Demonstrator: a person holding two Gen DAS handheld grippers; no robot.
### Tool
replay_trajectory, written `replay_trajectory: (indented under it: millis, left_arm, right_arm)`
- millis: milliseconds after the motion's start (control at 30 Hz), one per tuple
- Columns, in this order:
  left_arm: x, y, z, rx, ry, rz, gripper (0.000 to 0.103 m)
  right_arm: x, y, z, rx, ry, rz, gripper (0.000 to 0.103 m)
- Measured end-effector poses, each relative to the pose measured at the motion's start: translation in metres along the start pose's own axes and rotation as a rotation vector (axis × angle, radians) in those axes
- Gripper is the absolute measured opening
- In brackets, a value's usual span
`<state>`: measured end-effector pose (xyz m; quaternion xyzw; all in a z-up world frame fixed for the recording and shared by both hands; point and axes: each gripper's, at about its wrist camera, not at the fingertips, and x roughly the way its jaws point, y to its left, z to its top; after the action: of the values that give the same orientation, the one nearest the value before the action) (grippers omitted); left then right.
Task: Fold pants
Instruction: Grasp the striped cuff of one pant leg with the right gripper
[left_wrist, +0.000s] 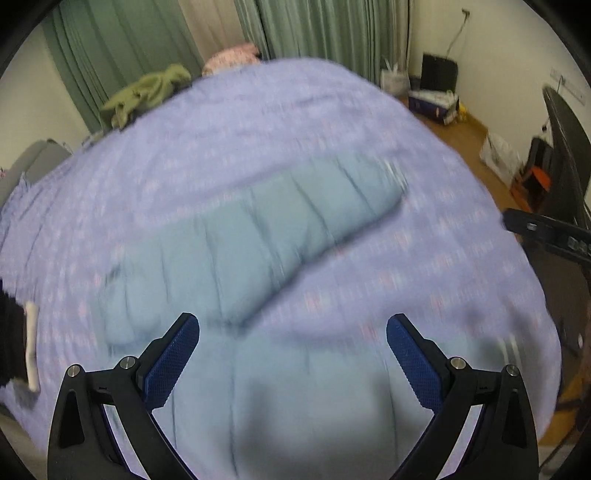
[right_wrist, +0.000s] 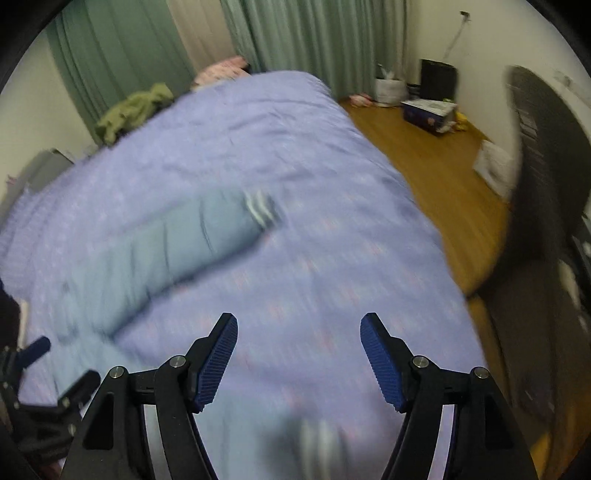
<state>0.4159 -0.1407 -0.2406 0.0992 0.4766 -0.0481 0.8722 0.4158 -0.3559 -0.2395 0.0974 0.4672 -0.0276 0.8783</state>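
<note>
The pants (left_wrist: 255, 236) lie on the bed (left_wrist: 332, 122), on a lilac patterned cover. They are light blue with quilted seams. One leg runs from the near left toward the far right, and its cuff (left_wrist: 395, 173) carries pale stripes. The wider part of the pants lies at the near edge, below the left gripper (left_wrist: 293, 326). The left gripper hovers above this part with its jaws released and spread wide; nothing sits between the blue pads (left_wrist: 173, 360). The right gripper (right_wrist: 299, 325) hovers to the right of the leg, over bare cover, with its jaws also released and empty. In the right wrist view the leg (right_wrist: 147, 251) lies left of the jaws, and a second striped patch (right_wrist: 319, 443) shows blurred at the near edge. Both views are motion-blurred. An olive garment (left_wrist: 147, 92) lies at the far left edge of the bed, and a pink item (left_wrist: 231, 57) lies at the far end. Green curtains (left_wrist: 122, 44) hang behind the bed. A wood floor (right_wrist: 424, 166) lies to the right, with boxes (right_wrist: 428, 112) by the far wall.
</note>
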Motion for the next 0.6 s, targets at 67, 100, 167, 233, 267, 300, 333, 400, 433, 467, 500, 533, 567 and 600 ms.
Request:
replay_trajectory:
  millis: [67, 100, 167, 233, 267, 300, 333, 400, 433, 467, 500, 533, 567, 600]
  left_arm:
    - [0.018, 0.005, 0.021, 0.013, -0.024, 0.013, 0.103]
    - [0.029, 0.009, 0.032, 0.014, -0.032, 0.017, 0.103]
    - [0.046, 0.016, 0.048, 0.007, -0.040, 0.006, 0.103]
    - [0.061, 0.023, 0.059, -0.012, -0.039, -0.021, 0.103]
    - [0.068, 0.026, 0.063, -0.011, -0.040, -0.026, 0.103]
    - [0.075, 0.028, 0.066, -0.006, -0.039, -0.025, 0.103]
    - [0.080, 0.028, 0.066, 0.000, -0.038, -0.023, 0.103]
    - [0.090, 0.031, 0.066, 0.008, -0.022, -0.018, 0.102]
    - [0.093, 0.033, 0.065, 0.007, -0.017, -0.017, 0.102]
    - [0.095, 0.034, 0.062, 0.004, -0.014, -0.013, 0.102]
    - [0.097, 0.037, 0.059, -0.001, -0.011, -0.007, 0.102]
    - [0.098, 0.038, 0.056, -0.007, -0.007, -0.003, 0.102]
    - [0.099, 0.042, 0.052, -0.016, 0.004, -0.001, 0.102]
    - [0.101, 0.044, 0.048, -0.022, 0.012, -0.002, 0.102]
  right_arm:
    - [0.025, 0.006, 0.027, 0.013, -0.009, 0.046, 0.070]
    - [0.040, 0.011, 0.038, 0.022, -0.012, 0.057, 0.069]
    - [0.076, 0.021, 0.061, 0.035, 0.004, 0.072, 0.066]
    - [0.100, 0.025, 0.070, 0.036, 0.033, 0.072, 0.060]
    - [0.112, 0.027, 0.073, 0.035, 0.053, 0.072, 0.058]
    - [0.129, 0.031, 0.077, 0.034, 0.074, 0.080, 0.058]
    - [0.135, 0.032, 0.076, 0.035, 0.083, 0.087, 0.058]
    - [0.158, 0.036, 0.077, 0.034, 0.112, 0.103, 0.058]
    - [0.166, 0.037, 0.076, 0.036, 0.125, 0.105, 0.058]
    - [0.178, 0.037, 0.076, 0.046, 0.149, 0.108, 0.058]
    - [0.186, 0.035, 0.073, 0.061, 0.172, 0.110, 0.058]
    - [0.196, 0.033, 0.072, 0.086, 0.193, 0.116, 0.058]
    - [0.202, 0.031, 0.071, 0.113, 0.202, 0.128, 0.058]
    - [0.207, 0.029, 0.069, 0.137, 0.204, 0.134, 0.057]
